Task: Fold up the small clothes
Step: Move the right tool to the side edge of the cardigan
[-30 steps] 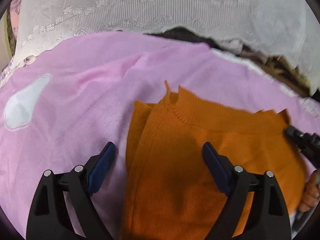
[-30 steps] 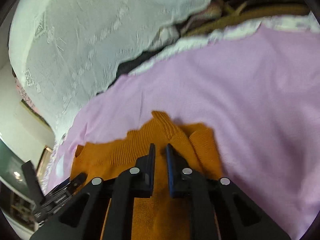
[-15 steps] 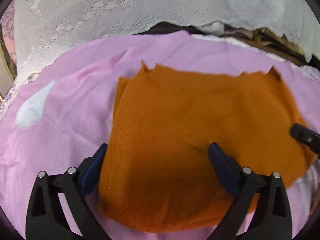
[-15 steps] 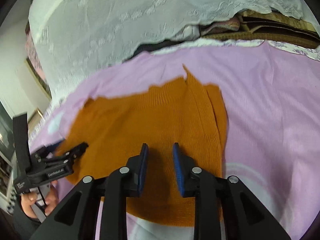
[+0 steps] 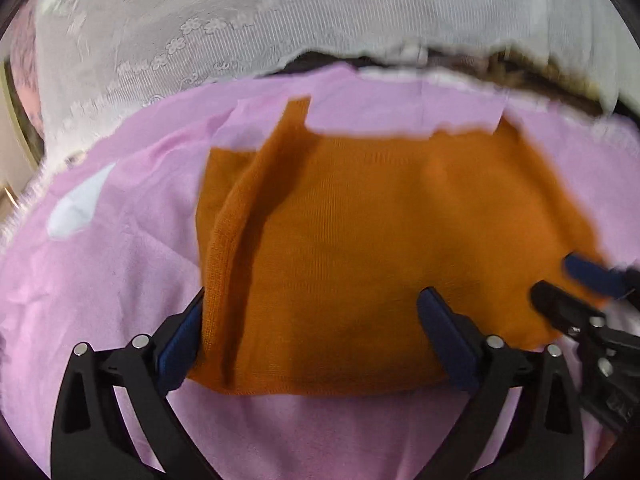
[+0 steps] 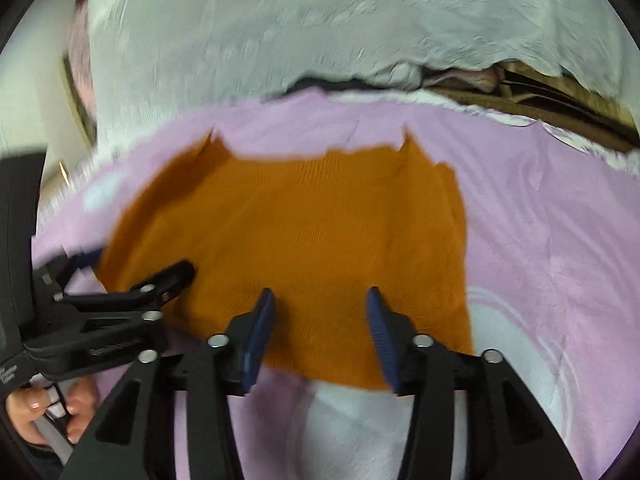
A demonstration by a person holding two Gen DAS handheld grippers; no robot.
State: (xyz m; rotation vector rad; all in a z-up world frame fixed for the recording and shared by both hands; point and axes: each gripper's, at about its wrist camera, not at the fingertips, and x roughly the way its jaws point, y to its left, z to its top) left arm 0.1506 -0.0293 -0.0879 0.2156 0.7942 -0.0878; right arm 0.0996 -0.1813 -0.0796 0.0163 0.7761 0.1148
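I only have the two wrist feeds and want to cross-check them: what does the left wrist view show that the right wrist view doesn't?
Only the left wrist view shows the doubled fold along the orange garment's left edge and its narrow strip sticking up at the far corner.

Only the right wrist view shows the person's hand on the left gripper's handle.

Both show the garment lying flat on the pink sheet, the white lace cloth behind, and both grippers empty: left wide open, right gripper opening.

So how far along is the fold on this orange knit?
Done: orange knit lies folded flat on the pink blanket. In hand: nothing; left gripper open above it, right gripper opening, pads clear. Left: perhaps another fold.
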